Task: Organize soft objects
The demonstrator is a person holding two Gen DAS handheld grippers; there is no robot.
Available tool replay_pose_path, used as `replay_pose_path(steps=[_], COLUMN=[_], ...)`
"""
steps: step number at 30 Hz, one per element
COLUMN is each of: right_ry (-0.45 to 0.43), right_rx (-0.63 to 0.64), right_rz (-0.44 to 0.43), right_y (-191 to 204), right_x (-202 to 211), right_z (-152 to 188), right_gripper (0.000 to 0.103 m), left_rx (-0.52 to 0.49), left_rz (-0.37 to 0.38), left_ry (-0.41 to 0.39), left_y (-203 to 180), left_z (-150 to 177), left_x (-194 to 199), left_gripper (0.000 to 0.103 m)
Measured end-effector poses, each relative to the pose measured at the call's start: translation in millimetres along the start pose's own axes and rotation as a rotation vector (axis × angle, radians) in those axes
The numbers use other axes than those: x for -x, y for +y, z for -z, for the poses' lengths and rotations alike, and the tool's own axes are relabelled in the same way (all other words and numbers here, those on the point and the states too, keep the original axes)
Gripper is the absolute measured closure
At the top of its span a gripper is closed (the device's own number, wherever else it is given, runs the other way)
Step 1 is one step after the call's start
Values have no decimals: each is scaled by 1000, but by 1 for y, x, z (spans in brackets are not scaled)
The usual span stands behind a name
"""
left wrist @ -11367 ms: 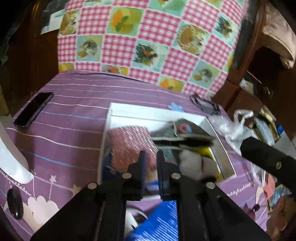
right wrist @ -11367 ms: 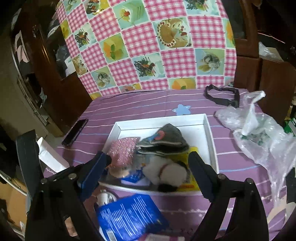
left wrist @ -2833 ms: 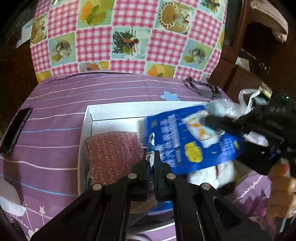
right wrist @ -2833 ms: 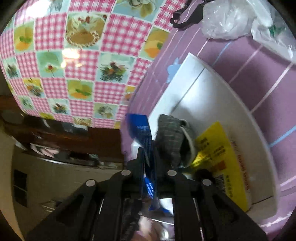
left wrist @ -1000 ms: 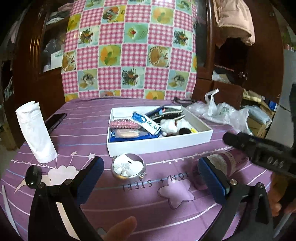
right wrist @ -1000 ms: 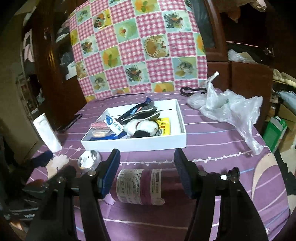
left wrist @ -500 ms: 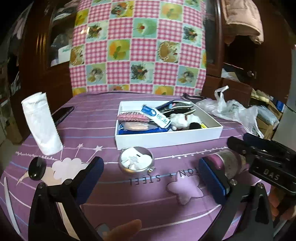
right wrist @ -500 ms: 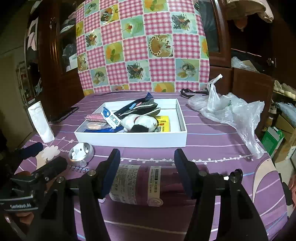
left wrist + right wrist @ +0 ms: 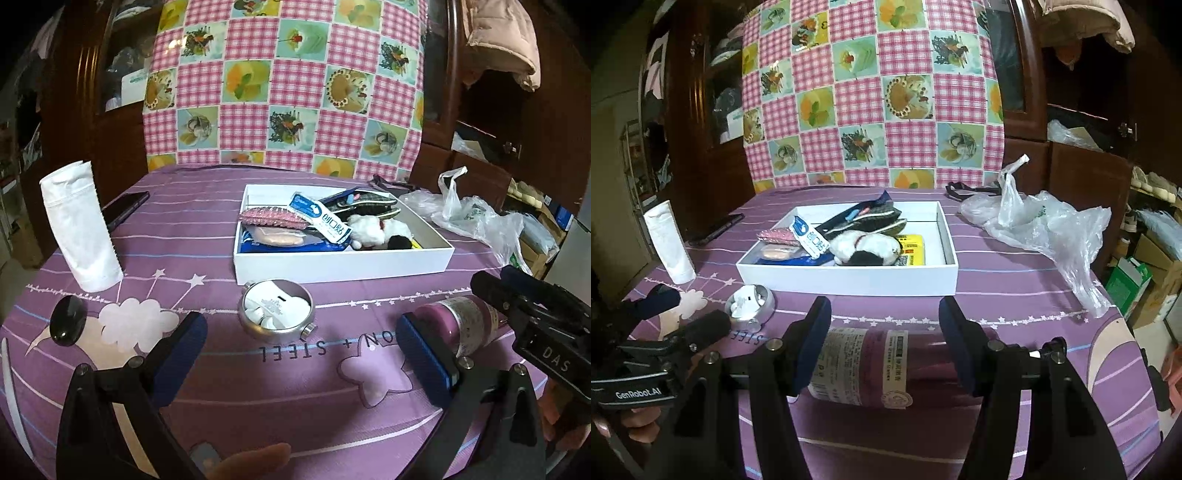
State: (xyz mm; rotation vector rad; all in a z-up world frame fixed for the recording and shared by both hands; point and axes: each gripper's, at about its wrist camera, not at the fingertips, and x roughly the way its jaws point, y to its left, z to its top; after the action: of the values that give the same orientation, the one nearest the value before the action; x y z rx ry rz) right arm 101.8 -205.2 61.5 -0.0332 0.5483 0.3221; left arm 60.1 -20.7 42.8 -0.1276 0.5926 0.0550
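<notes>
The white box (image 9: 343,266) stands mid-table and holds the soft things: a pink bubble pouch (image 9: 273,218), a blue-and-white packet (image 9: 321,219), a white and black plush toy (image 9: 376,229) and a grey plaid item (image 9: 362,203). My left gripper (image 9: 301,325) is open over the purple cloth in front of the box, with nothing between its fingers. My right gripper (image 9: 884,310) is open too. A purple bottle (image 9: 871,365) lies crosswise on the cloth under its fingers. The same box (image 9: 849,277) shows just beyond them.
A round metal tin (image 9: 277,308) sits before the box. At the left stand a white roll (image 9: 81,229), a dark phone (image 9: 125,206) and a black oval object (image 9: 68,325). A crumpled plastic bag (image 9: 1045,218) and a black strap (image 9: 967,190) lie at the right.
A few seconds ago both grippers were shut on the blue packet over the box; now both are open and back by the table's near edge. In the last second both views only rolled slightly.
</notes>
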Motion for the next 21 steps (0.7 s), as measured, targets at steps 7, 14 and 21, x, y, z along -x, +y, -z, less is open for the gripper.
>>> replay_pose_path(steps=[7, 14, 21], right_ry=[53, 61, 65], right_rx=[-9, -24, -23], right_rz=[-13, 2, 6], right_y=[0, -3, -3], right_x=[-8, -10, -11], right_z=[1, 1, 1], right_gripper=[41, 41, 41], left_rx=[-48, -27, -17], left_rz=[0, -23, -30], left_ry=[32, 24, 25], left_y=[-11, -7, -4], left_z=[2, 1, 1], left_x=[-5, -4, -4], left_gripper=[0, 0, 0])
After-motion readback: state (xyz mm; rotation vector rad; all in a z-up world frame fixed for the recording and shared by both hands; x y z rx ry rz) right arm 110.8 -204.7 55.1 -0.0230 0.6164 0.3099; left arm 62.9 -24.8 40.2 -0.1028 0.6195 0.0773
